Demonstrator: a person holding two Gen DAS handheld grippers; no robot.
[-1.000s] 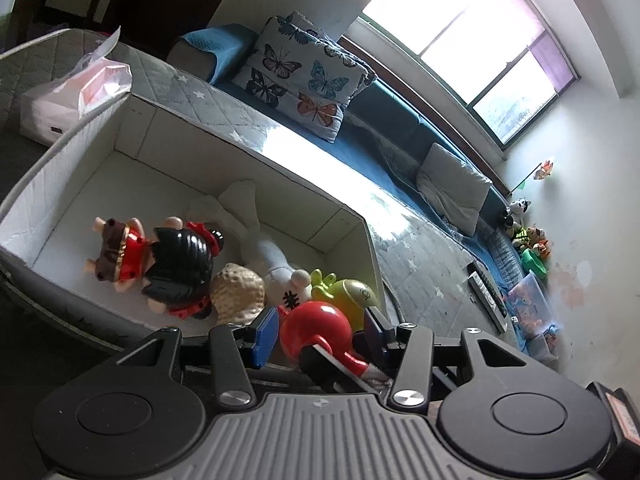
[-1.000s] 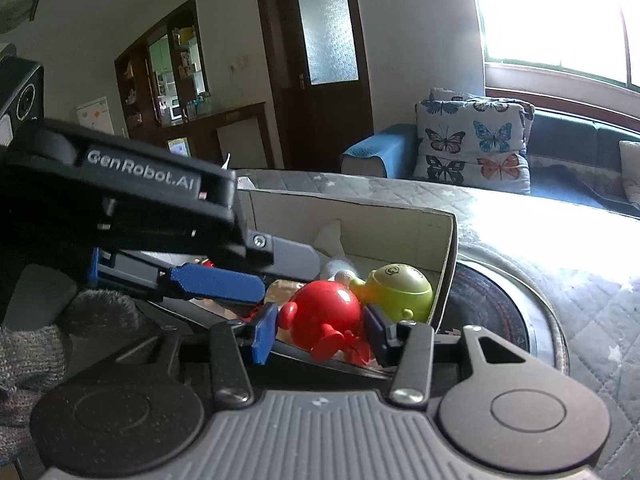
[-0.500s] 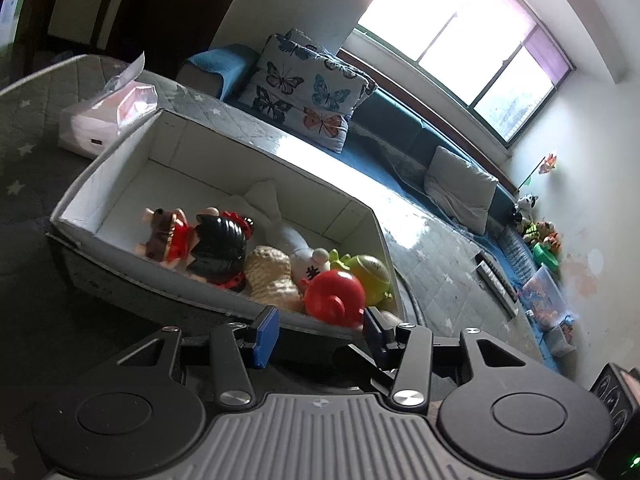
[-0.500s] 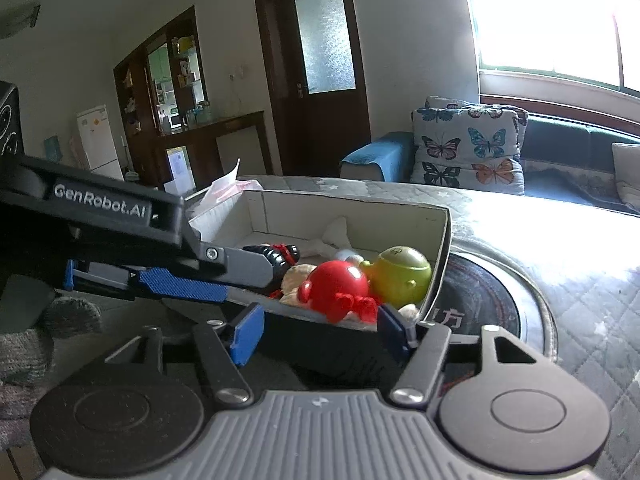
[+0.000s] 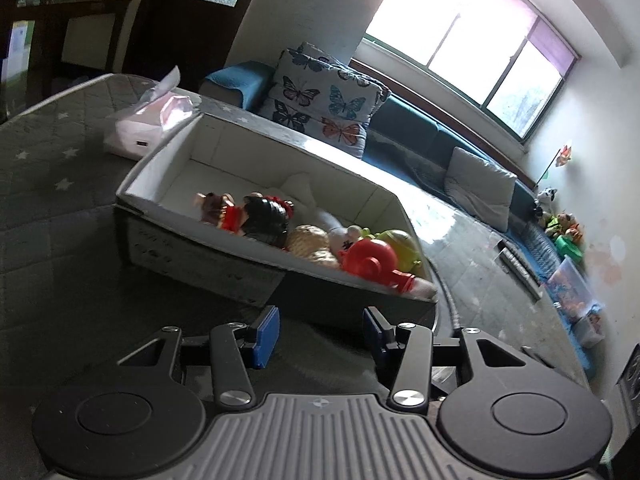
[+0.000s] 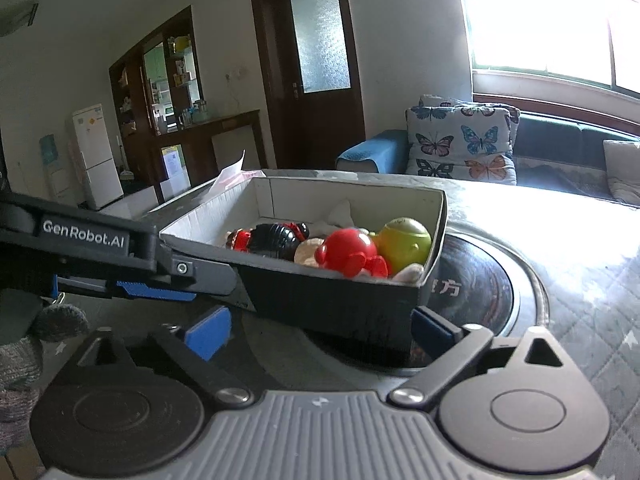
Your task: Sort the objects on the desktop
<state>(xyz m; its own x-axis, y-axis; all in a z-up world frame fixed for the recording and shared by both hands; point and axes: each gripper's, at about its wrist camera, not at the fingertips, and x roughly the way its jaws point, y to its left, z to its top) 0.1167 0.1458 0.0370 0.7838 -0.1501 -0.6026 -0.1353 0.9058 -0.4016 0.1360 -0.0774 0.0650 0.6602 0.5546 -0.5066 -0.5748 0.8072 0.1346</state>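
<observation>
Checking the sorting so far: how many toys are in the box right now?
At least 6 in the box, running left to right: brown figure, black doll, white plush, tan ball, red toy, green toy. Others may be hidden.

Red toy partly blocking cream toy and green toy. White plush mostly buried behind figures. Box near wall hiding toy bases. Sofa-end toys blurred, possibly plush. Left gripper cut off at frame edge.
</observation>
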